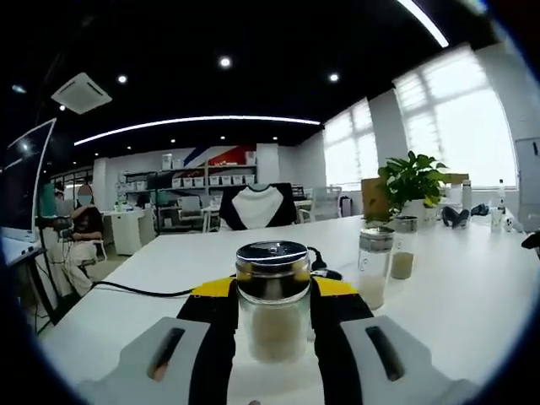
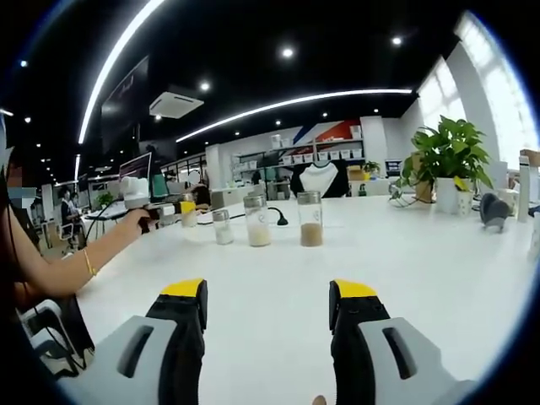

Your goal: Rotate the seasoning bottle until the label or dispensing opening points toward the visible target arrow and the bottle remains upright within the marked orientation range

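White bench [image 2: 439, 261] stretches wide and bare toward the potted plant [image 2: 447, 156]. Left tongs [image 1: 274, 325] close on the seasoning bottle [image 1: 272, 299], upright near the bench's near edge. Right tongs [image 2: 266, 316] hang open, holding nothing, well short of three jars [image 2: 259, 221].

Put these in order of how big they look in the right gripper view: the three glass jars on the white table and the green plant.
1. Leafy green potted plant, largest.
2. Glass jar with brown powder and glass jar with white powder: alike, unranked.
3. Small glass jar with pale contents, smallest.
Distance from the camera may skew this.
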`<state>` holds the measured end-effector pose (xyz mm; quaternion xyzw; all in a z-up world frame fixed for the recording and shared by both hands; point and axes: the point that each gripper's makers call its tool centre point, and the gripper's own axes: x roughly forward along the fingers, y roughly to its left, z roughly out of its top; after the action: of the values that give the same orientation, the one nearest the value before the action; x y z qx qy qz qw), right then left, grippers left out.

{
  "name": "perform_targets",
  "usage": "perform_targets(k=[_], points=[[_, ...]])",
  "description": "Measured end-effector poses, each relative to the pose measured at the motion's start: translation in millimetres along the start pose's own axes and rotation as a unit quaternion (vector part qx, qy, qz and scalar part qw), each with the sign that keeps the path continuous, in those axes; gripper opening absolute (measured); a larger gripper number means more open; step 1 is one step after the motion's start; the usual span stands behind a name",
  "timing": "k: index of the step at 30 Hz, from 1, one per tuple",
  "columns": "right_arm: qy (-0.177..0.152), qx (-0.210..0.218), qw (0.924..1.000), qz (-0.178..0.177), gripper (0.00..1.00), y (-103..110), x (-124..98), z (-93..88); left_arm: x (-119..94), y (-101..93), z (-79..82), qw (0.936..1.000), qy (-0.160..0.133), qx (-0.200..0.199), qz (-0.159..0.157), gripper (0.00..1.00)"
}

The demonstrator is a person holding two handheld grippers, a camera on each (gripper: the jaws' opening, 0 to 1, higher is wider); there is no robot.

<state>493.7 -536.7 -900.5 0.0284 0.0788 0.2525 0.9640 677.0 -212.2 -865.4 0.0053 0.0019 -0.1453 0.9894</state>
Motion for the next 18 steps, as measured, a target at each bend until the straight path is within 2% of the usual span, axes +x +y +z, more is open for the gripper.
perform_targets(k=[2, 6, 10, 18], points=[[-0.003, 0.000, 1.0000, 0.002, 0.58, 1.2, 1.2, 1.8, -1.2, 7.1, 1.1, 1.0000, 0.001, 0.004, -0.002, 0.35], [-0.004, -0.003, 1.0000, 0.009, 0.57, 5.0, 4.1, 3.6, -5.0, -0.9, 3.7, 0.9998, 0.002, 0.020, -0.006, 0.35], [-0.001, -0.006, 0.9998, 0.019, 0.57, 10.1, 7.5, 2.7, -10.7, 0.4, 0.9, 0.9996, 0.008, 0.027, 0.006, 0.35], [0.004, -0.008, 0.9996, 0.026, 0.57, 15.0, 9.3, 0.3, -19.9, -8.3, 0.2, 0.9995, -0.002, 0.030, -0.007, 0.35]])
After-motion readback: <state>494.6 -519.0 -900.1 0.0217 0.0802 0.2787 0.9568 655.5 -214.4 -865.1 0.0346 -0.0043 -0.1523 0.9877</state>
